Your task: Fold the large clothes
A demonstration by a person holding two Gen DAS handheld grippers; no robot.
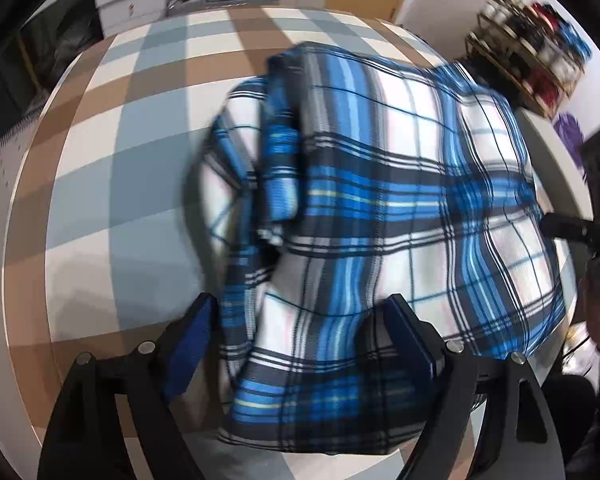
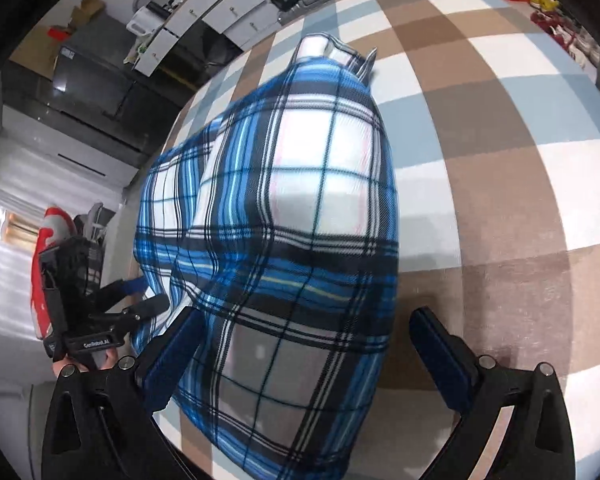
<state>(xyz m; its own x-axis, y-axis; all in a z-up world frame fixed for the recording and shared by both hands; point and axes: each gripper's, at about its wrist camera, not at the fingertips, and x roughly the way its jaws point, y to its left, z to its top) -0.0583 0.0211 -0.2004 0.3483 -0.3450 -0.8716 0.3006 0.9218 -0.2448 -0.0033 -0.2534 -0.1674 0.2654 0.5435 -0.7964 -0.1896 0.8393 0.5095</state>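
Note:
A blue, white and black plaid shirt lies partly folded on a table with a brown, grey and white checked cloth. My left gripper is open, its two blue-padded fingers spread wide with the shirt's near edge lying between them. In the right wrist view the same shirt stretches away from me. My right gripper is open too, with the shirt's near end between its fingers. The left gripper also shows in the right wrist view at the shirt's left edge.
White drawers and clutter stand beyond the table's far edge. A shelf rack of small items is at the right. The checked cloth spreads wide to the shirt's right. Dark cabinets stand at the left.

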